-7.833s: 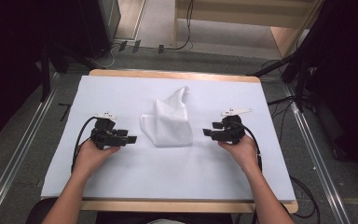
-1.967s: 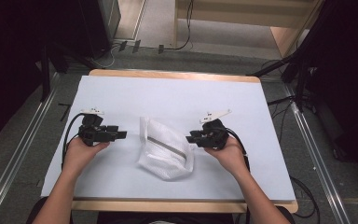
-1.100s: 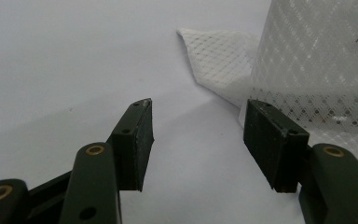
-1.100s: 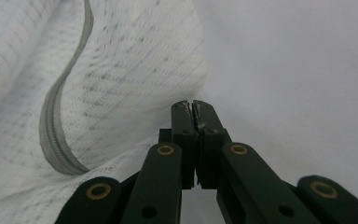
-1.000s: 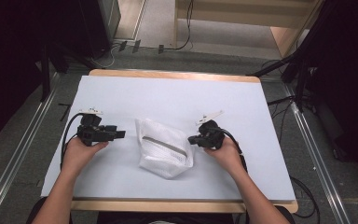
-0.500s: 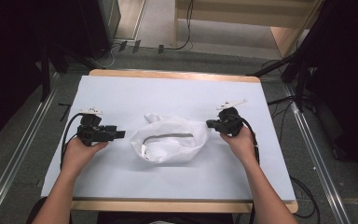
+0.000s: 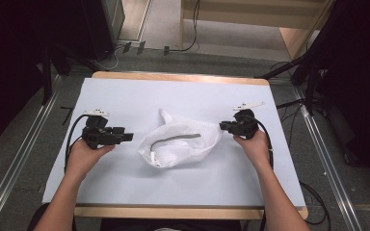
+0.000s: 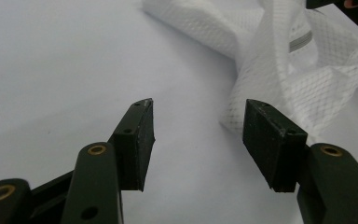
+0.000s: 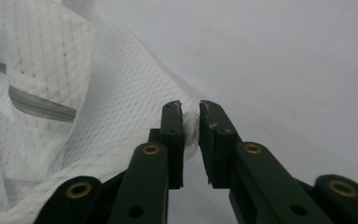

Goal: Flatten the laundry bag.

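White sheeting covers the wooden table (image 7: 173, 77), and a white mesh laundry bag (image 7: 180, 144) with a grey zipper (image 7: 176, 139) lies crumpled at its middle between the two hands. The left gripper (image 7: 125, 137) sits just left of the bag, jaws spread wide with nothing between them. The right gripper (image 7: 224, 126) is at the bag's right edge; its jaws have just been opening and now stand a narrow gap apart, a fold of mesh still lying between them.
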The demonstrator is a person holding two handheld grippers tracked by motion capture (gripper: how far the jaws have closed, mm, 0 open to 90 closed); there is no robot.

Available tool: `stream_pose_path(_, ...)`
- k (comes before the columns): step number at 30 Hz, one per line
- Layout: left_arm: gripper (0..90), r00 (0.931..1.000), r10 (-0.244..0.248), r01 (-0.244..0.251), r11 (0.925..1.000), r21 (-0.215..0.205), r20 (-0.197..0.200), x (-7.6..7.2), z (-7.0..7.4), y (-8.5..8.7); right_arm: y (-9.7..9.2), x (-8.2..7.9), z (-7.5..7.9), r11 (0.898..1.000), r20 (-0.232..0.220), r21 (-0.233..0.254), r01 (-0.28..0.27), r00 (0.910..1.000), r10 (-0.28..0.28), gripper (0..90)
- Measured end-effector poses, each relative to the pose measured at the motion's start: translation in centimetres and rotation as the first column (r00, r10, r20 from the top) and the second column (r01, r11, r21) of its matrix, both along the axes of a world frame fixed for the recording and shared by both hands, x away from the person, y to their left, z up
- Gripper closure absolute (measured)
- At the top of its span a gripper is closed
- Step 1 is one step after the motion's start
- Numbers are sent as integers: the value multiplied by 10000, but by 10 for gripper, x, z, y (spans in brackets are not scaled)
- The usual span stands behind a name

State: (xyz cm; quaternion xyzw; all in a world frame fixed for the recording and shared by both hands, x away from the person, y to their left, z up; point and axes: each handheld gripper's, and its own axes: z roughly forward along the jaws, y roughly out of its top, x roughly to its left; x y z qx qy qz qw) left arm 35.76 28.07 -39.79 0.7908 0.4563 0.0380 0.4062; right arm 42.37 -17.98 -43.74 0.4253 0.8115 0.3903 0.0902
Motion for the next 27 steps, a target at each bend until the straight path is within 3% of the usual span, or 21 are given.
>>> stream_pose_path(2,446,9999,-149,146,9993,-357,-59,2,5,-7,1,0,3,9999,50,147,-11,10000,11,758)
stream_pose_path(4,445,9993,-385,385,9989,-257,5,4,10,-15,3,2,4,9997,216,213,-97,9997,93,732)
stream_pose_path(8,441,9973,-733,733,9972,-160,13,14,13,-34,7,8,3,9996,133,263,-124,9998,120,678)
stream_pose_path(15,446,9898,-1397,1402,9900,172,-288,24,-3,-63,18,24,-18,9994,-539,-19,-357,9979,355,637)
stream_pose_path(17,484,9895,-1375,1393,9895,396,-443,25,-11,-65,21,27,-24,9989,-671,-136,-441,9968,431,614)
stream_pose_path(22,631,9873,-1329,1347,9908,149,-868,23,-24,-63,30,28,-31,9952,-640,-445,-869,9944,839,599)
stream_pose_path(27,794,9853,-1374,1393,9902,121,-1015,17,-29,-61,35,22,-30,9910,-389,-1008,-880,9957,845,733)
